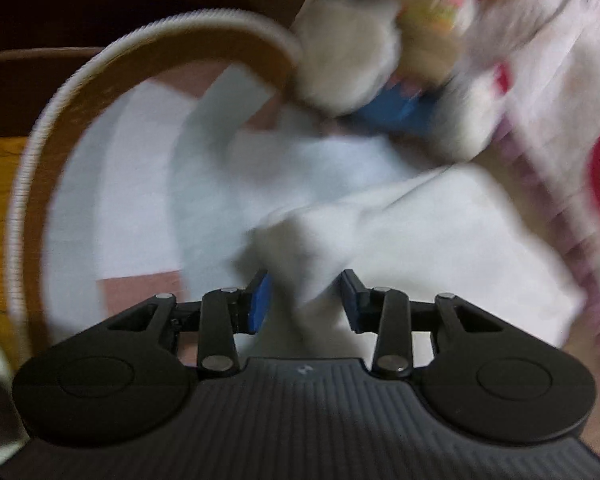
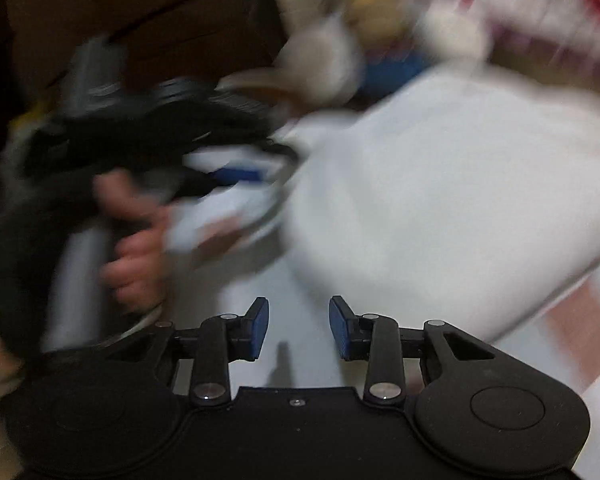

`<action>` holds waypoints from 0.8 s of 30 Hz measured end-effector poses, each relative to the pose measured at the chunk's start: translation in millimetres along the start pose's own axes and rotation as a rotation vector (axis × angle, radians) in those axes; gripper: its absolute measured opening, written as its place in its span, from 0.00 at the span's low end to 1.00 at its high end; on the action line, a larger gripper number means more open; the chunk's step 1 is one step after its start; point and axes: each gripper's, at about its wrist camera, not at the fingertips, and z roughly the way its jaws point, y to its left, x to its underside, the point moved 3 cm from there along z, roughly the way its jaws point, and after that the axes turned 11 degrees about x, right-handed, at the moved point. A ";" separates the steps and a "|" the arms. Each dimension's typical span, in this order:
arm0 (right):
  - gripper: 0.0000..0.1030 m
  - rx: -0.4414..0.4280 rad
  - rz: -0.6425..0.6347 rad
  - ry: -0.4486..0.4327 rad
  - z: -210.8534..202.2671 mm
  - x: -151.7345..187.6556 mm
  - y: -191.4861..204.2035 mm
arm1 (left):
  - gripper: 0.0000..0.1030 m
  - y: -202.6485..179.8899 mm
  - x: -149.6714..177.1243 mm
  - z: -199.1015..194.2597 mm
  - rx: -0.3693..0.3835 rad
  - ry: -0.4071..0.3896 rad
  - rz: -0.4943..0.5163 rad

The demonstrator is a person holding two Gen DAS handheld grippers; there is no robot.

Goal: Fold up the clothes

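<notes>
The left gripper pinches white cloth; the right gripper gapes empty beside it; a hand grips the left handle.

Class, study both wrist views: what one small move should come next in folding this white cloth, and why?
Probably bring the right gripper forward to the white cloth and pinch a second edge. The left gripper has a bunch of cloth between its jaws, while the right one's jaws stand open with nothing between them, so the cloth hangs from one grip only. Blur hides the exact edge.
</notes>
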 end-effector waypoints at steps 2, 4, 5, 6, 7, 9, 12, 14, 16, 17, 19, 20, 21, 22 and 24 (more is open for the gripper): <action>0.36 0.029 0.014 -0.026 -13.6 10.9 1.4 | 0.41 -2.1 1.8 -1.7 -0.030 0.011 0.021; 0.38 0.049 0.095 -0.062 -31.3 18.4 -9.3 | 0.40 -4.2 3.5 -3.4 -0.060 0.021 0.043; 0.41 0.073 0.125 -0.085 -41.4 20.9 -16.7 | 0.40 -5.4 4.3 -4.3 -0.075 0.026 0.054; 0.42 0.103 0.142 -0.104 -50.8 23.2 -23.5 | 0.43 -10.6 5.0 -6.8 -0.084 0.028 0.088; 0.42 0.130 0.157 -0.116 -59.7 25.2 -29.3 | 0.49 -17.1 6.2 -9.3 -0.091 0.037 0.114; 0.42 0.179 0.188 -0.139 -77.4 29.1 -40.4 | 0.58 -27.0 12.6 -16.8 -0.082 0.056 0.131; 0.45 0.251 0.196 -0.174 -102.9 35.1 -49.9 | 0.64 -44.0 27.0 -30.4 -0.074 0.083 0.177; 0.49 0.285 0.204 -0.200 -120.0 41.9 -52.8 | 0.70 -58.9 40.4 -41.0 -0.085 0.108 0.239; 0.51 0.307 0.227 -0.223 -134.1 49.4 -56.7 | 0.72 -71.8 51.8 -51.9 -0.082 0.140 0.282; 0.52 0.318 0.238 -0.235 -141.2 53.2 -58.7 | 0.73 -78.2 56.5 -57.8 -0.078 0.152 0.300; 0.52 0.340 0.260 -0.258 -155.4 60.8 -62.6 | 0.77 -90.0 63.1 -73.5 -0.085 0.162 0.326; 0.53 0.351 0.271 -0.270 -162.4 64.6 -64.6 | 0.80 -95.9 67.2 -83.2 -0.086 0.153 0.337; 0.53 0.363 0.283 -0.273 -168.6 68.8 -64.9 | 0.81 -101.9 72.7 -93.8 -0.084 0.137 0.354; 0.54 0.374 0.295 -0.274 -174.3 73.3 -64.4 | 0.84 -106.9 78.8 -103.2 -0.083 0.124 0.377; 0.54 0.395 0.311 -0.278 -184.9 81.5 -62.3 | 0.86 -118.1 94.9 -118.8 -0.083 0.114 0.444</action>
